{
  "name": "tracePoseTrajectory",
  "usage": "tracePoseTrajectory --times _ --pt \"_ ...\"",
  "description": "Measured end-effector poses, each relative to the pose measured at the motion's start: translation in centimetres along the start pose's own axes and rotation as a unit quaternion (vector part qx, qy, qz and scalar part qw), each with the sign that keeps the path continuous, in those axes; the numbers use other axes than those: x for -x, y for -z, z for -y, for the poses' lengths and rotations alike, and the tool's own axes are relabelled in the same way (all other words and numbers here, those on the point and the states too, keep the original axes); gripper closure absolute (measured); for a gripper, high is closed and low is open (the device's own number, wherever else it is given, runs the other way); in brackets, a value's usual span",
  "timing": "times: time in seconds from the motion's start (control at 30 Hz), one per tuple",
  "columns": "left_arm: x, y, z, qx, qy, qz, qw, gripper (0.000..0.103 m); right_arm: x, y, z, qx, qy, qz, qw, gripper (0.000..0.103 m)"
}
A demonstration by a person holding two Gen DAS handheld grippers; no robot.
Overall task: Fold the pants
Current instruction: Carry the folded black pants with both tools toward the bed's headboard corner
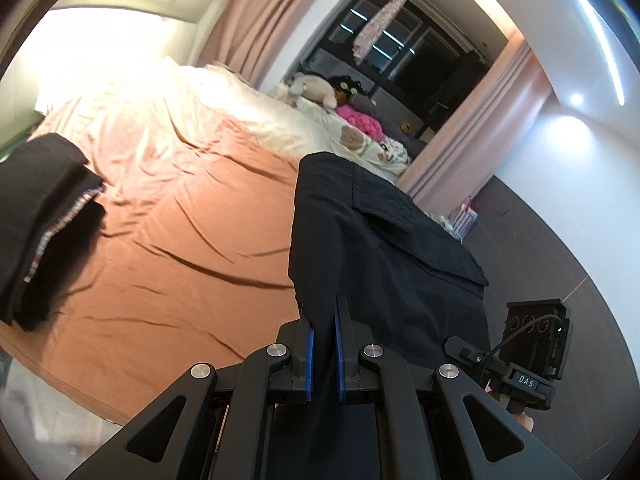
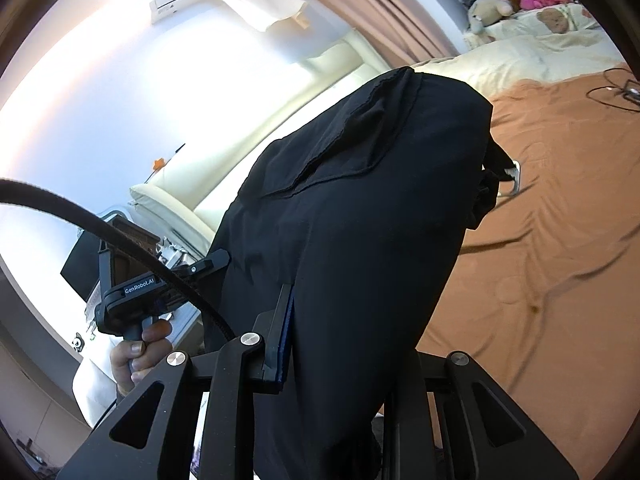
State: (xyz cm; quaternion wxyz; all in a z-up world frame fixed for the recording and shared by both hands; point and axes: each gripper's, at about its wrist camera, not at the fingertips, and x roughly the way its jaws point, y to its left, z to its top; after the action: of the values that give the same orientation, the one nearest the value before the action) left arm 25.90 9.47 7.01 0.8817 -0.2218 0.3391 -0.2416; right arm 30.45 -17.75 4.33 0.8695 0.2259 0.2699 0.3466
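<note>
The black pants (image 1: 380, 248) hang lifted above the bed, held by both grippers. My left gripper (image 1: 323, 320) is shut on a fold of the pants between its blue pads. In the right wrist view the pants (image 2: 360, 208) drape over my right gripper (image 2: 320, 320); its left finger (image 2: 282, 328) shows and the other is hidden under the cloth. A pocket flap (image 2: 360, 140) faces the camera. The right gripper's body (image 1: 532, 344) shows in the left wrist view, the left one's (image 2: 132, 292) in the right wrist view.
An orange-brown sheet (image 1: 180, 248) covers the bed, with a cream blanket (image 1: 248, 104) and stuffed toys (image 1: 320, 88) at its far end. A stack of folded dark clothes (image 1: 44, 216) lies at the left. A cable (image 2: 616, 88) lies on the sheet.
</note>
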Motion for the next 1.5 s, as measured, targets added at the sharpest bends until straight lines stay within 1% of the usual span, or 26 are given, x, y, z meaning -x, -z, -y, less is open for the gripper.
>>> tracePoseTrajectory --times 0.23,0.37,0.63,0.97,1.07,1.17,1.27,1.33,1.5 --pt "3.2 -1.7 -4.4 0.01 -0.01 0.024 0.9996 0.095 -5.3 -1.2 -1.5 0.018 -0.013 -0.007 1.0 0.083" --pt "4.7 -2.8 -7.3 0.019 -0.014 0.036 0.9991 0.095 -8.5 -2.0 -1.5 0.022 -0.026 -0.014 0.999 0.083" --pt "6.4 -4.3 -12.8 0.04 -0.028 0.051 0.9975 0.095 -14.3 -3.3 -1.1 0.02 -0.042 -0.029 0.998 0.083" --pt "8.4 -7.4 -18.9 0.061 -0.053 0.068 0.9944 0.095 -21.5 -4.4 -2.5 0.025 -0.061 -0.053 0.996 0.083" --pt "9.6 -8.5 -20.5 0.063 -0.066 0.078 0.9928 0.095 -23.9 -4.8 -3.7 0.031 -0.069 -0.064 0.995 0.083" --pt "10.9 -10.0 -21.9 0.057 -0.087 0.087 0.9908 0.095 -26.7 -5.6 -5.0 0.037 -0.078 -0.068 0.994 0.083" --pt "11.8 -11.6 -23.1 0.046 -0.119 0.095 0.9873 0.095 -29.8 -6.7 -6.3 0.042 -0.092 -0.077 0.992 0.083" --pt "12.3 -12.7 -24.3 0.046 -0.139 0.096 0.9845 0.095 -30.9 -6.6 -7.0 0.055 -0.102 -0.088 0.989 0.083" --pt "13.0 -14.4 -27.6 0.053 -0.178 0.098 0.9777 0.095 -35.7 -7.8 -8.7 0.087 -0.103 -0.116 0.984 0.083"
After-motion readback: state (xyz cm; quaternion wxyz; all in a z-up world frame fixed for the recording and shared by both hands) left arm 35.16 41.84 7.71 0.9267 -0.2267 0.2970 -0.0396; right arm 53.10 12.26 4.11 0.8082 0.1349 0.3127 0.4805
